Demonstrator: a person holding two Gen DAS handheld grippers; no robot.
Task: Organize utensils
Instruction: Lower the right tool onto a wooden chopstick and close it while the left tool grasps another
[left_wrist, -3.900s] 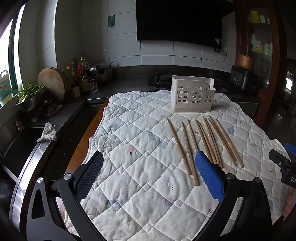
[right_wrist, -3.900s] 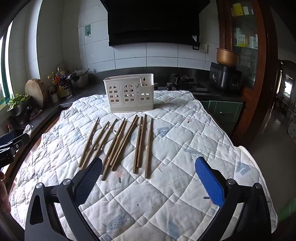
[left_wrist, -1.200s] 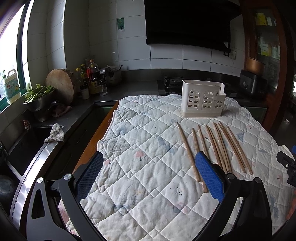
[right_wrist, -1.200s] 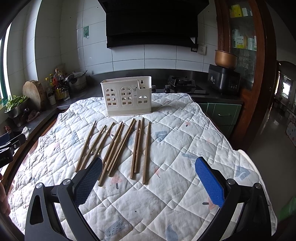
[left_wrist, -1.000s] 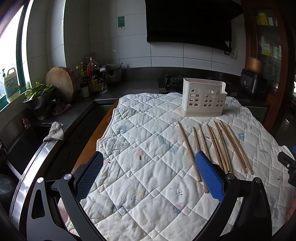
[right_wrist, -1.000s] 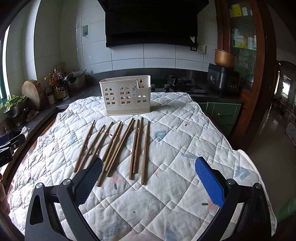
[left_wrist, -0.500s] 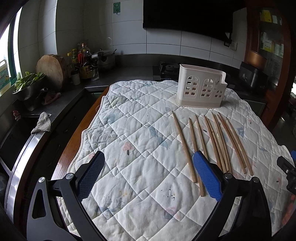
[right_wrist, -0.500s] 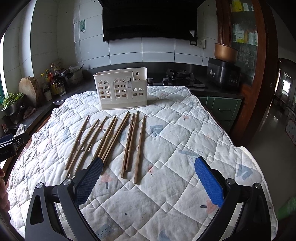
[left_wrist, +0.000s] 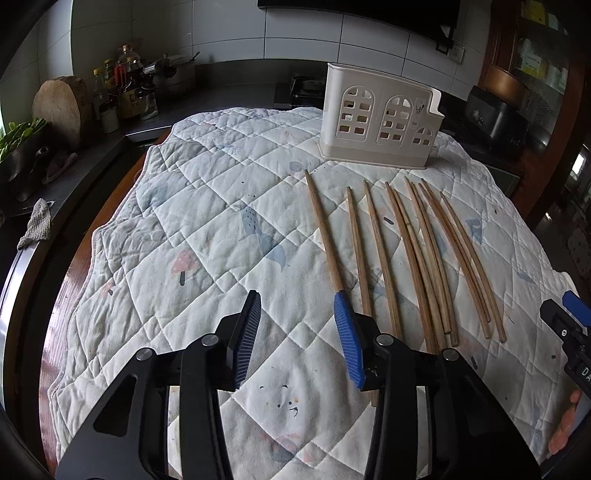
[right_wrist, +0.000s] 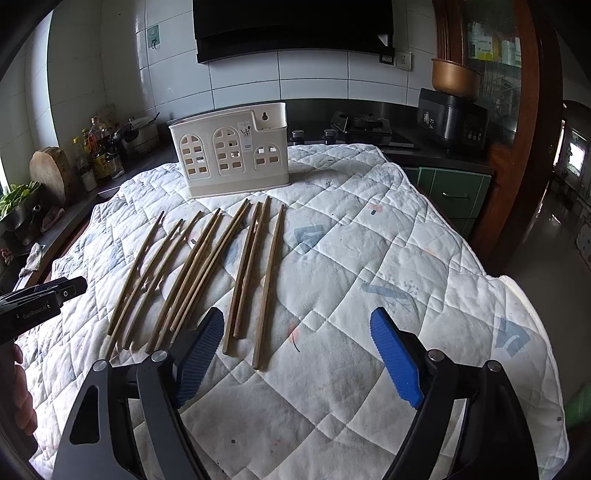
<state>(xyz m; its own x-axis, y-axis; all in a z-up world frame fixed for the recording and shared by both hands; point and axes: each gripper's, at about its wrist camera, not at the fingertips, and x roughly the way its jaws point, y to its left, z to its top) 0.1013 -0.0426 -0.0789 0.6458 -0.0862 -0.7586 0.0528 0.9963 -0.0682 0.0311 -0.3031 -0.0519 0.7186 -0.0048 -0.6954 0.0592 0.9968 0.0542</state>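
Several wooden chopsticks lie side by side on the quilted cloth, their far tips toward a cream plastic utensil holder. My left gripper hovers low over the cloth, its jaws closing with nothing between them. Its right finger covers the near end of the leftmost chopstick. In the right wrist view the same chopsticks fan out before the holder. My right gripper is wide, jaws closing. The near ends of three chopsticks lie between its fingers, untouched.
The cloth covers a rounded table with a wooden edge on the left. Beyond it a dark counter holds bottles, a round chopping block, a stove and a black cooker.
Both grippers have sunk and moved forward toward the near ends of the chopsticks. The left jaws have narrowed a great deal, the right jaws a little.
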